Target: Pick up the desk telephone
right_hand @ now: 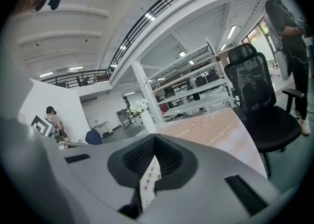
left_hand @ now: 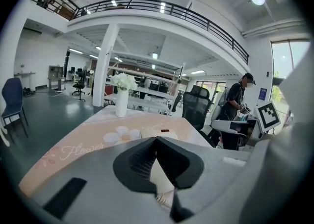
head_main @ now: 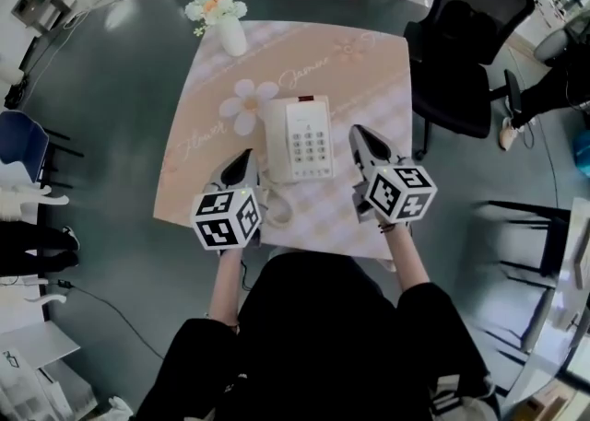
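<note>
Now, desk telephone (head_main: 297,138): is lying flat on the pink-clothed table (head_main: 373,78), between the two grippers.
Left gripper (head_main: 247,157): is pointing forward just beside the telephone's left edge, its jaws pressing together and gripping nothing.
Right gripper (head_main: 358,132): is pointing forward just beside the right edge, its jaws likewise meeting, carrying nothing.
Vase of flowers (head_main: 226,21): is standing near the table's far corner, well apart.

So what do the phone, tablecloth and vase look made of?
Desk telephone: probably plastic, with a smooth cream moulded shell.
Tablecloth: printed cloth or vinyl in a matt pink check; cannot tell which.
Vase: plain white and smooth, likely ceramic.
</note>
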Demonstrator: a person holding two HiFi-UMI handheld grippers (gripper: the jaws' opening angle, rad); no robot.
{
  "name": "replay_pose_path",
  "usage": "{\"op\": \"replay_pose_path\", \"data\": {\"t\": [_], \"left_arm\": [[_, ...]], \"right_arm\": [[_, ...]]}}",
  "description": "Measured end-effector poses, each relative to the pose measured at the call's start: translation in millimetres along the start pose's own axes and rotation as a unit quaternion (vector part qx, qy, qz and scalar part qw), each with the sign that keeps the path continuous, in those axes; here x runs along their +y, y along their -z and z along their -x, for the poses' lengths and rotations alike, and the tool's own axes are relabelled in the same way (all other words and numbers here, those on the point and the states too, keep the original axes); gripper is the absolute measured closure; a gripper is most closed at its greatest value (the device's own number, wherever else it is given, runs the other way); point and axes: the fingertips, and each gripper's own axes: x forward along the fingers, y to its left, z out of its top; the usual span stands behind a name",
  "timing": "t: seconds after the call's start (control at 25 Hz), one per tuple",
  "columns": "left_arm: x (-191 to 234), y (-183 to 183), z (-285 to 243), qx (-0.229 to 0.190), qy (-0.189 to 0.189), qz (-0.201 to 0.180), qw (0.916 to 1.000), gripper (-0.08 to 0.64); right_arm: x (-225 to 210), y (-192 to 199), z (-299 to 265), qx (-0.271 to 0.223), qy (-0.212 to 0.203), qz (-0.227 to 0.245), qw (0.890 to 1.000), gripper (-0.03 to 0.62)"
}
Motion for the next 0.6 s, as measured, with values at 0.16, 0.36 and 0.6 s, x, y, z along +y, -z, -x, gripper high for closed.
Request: {"op": "replay_pose_path", "data": {"t": [0.16,0.36,0.6], "left_arm": [[4,4,-20,0.026,0.015,-0.002,0.9995,0.561],[9,15,-43,0.063,0.029,0.014,0.9975,0.561],[13,31,-68,0.093,0.048,0.047,0.9934,0.495]], "right_arm": [[-7,5,-23,0.011,-0.002,-0.003,1.0,0.6],[-14,17,-46,0.037,0.002,-0.013,0.999,0.6],[-28,43,-66,0.074,0.008,-0.045,0.996,0.6]]}}
